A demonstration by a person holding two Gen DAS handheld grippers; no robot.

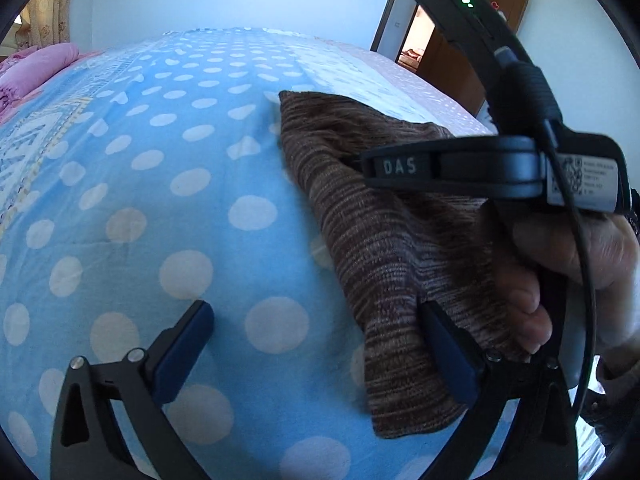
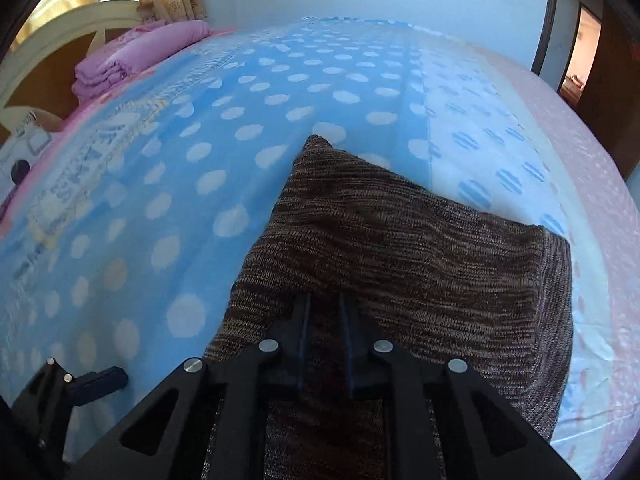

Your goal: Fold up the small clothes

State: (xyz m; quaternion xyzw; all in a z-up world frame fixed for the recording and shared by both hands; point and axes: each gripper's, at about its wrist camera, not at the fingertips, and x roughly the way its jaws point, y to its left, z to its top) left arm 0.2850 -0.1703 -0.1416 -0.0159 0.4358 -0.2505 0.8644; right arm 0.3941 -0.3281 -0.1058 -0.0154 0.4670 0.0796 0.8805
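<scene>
The left gripper [image 1: 316,344] stands spread wide over the bed [image 1: 168,208], nothing between its fingers; the brown knit garment [image 1: 384,240] lies just right of it, touching its right finger. The right gripper [image 2: 325,308], held in a hand [image 1: 568,264], has its jaws nearly together, pinching a fold of that garment, which stretches ahead.

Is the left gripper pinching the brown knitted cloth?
No, the left gripper is wide open, with only one finger lying against the brown knitted cloth.
</scene>
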